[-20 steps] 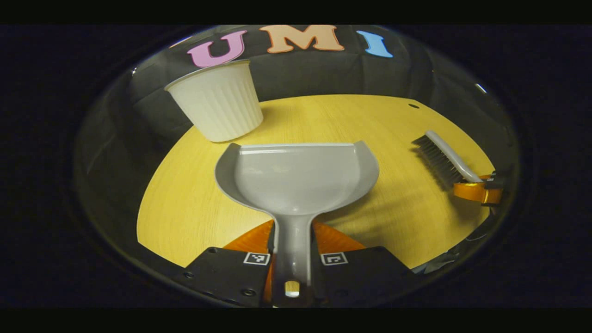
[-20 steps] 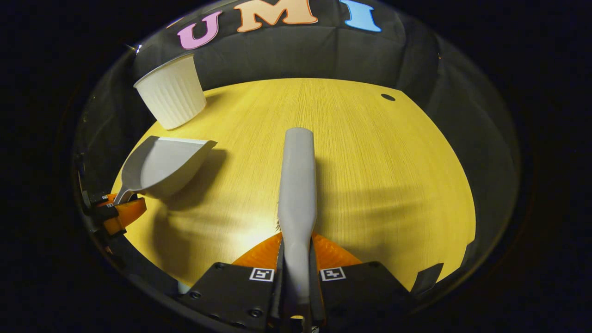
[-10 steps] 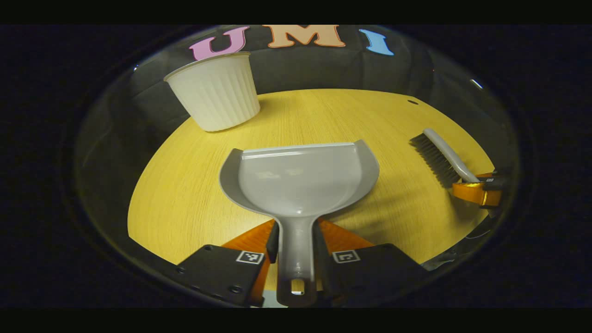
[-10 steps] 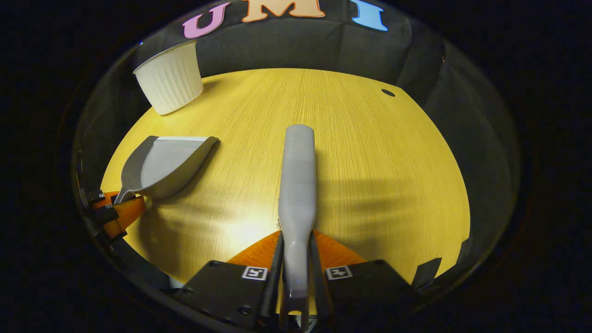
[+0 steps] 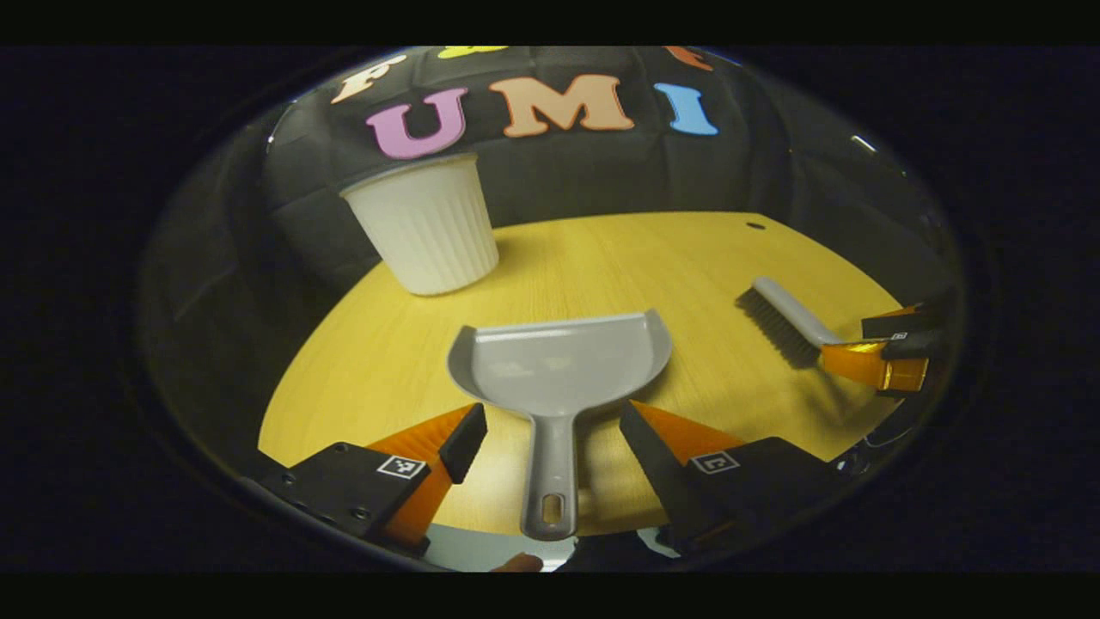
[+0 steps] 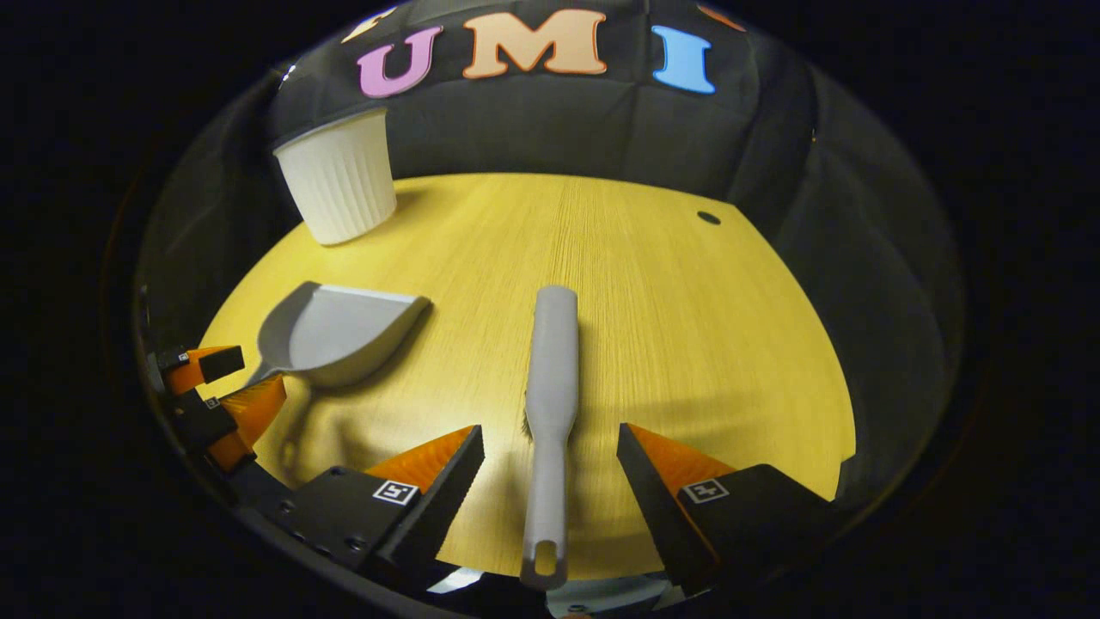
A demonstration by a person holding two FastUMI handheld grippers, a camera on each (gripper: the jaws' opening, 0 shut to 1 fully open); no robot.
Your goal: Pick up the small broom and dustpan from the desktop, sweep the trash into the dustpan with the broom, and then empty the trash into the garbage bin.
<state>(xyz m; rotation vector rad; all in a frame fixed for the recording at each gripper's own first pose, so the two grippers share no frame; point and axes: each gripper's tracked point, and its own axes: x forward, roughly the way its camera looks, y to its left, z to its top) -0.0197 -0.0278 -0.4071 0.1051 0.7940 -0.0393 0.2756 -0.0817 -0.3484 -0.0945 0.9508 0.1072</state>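
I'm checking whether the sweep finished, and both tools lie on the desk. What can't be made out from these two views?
- Inside of the white ribbed plastic bin: both views, its own wall hides it.
- Grey broom's bristles: right gripper view, its back covers them.
- Pale specks in the grey dustpan: left gripper view, too small.

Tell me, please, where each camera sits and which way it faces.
Left gripper view: rides on the left tongs, faces forward over the dustpan on the desk; its own open fingers show below.
Right gripper view: rides on the right tongs, faces along the broom; its own open fingers show below.
Shared: dustpan, broom, white bin, and each shows the other tongs at its edge.
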